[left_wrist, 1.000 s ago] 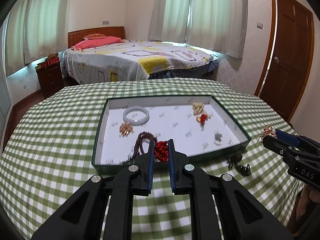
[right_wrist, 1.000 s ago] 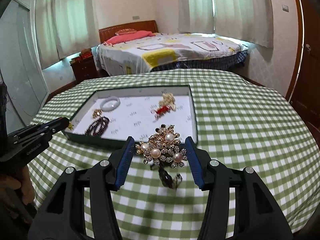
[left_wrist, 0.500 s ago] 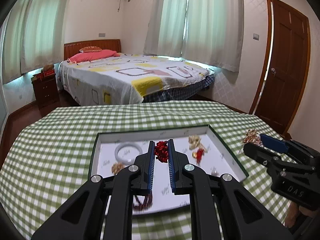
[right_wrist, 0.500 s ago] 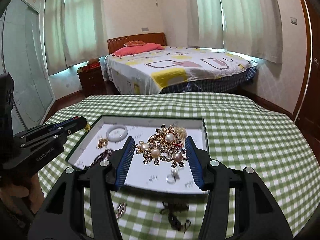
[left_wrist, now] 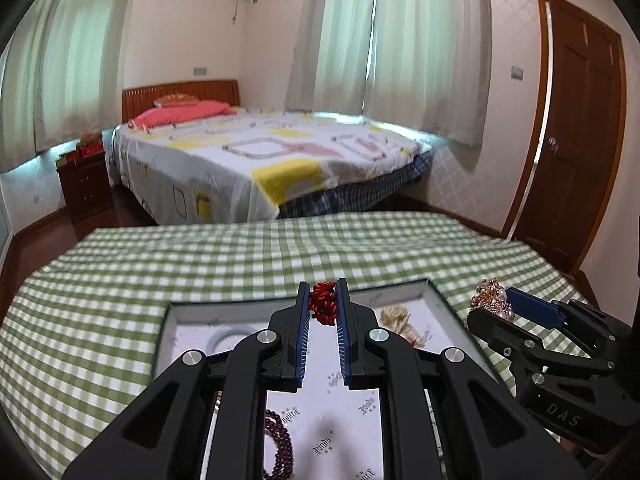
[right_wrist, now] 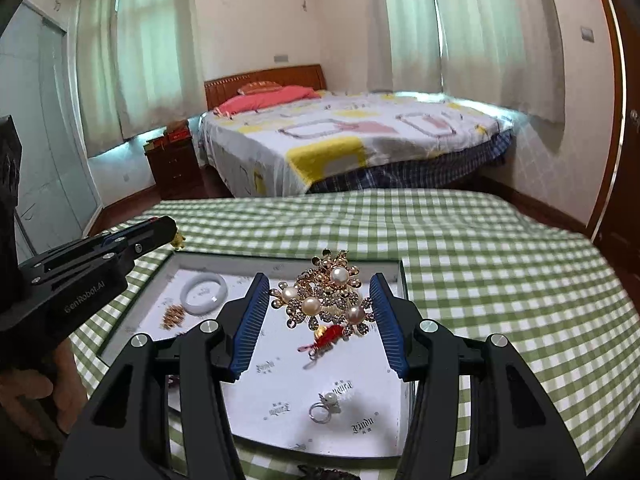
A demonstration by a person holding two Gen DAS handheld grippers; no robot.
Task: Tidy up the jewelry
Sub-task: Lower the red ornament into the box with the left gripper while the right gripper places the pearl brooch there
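over the tray [right_wrist: 403, 280], each hand-held gripper pinches jewelry: left [left_wrist: 323, 305] half-hiding a red knot [left_wrist: 323, 307], right [right_wrist: 320, 304] a brooch [right_wrist: 325, 294].

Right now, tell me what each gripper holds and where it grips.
Left gripper pinches the red knot by its sides. Right gripper clamps the pearl brooch by its outer edges.

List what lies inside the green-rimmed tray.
Tray holds a pale bangle, gold piece, red-gold charm, pearl ring and dark bead string. The tools cover other parts.
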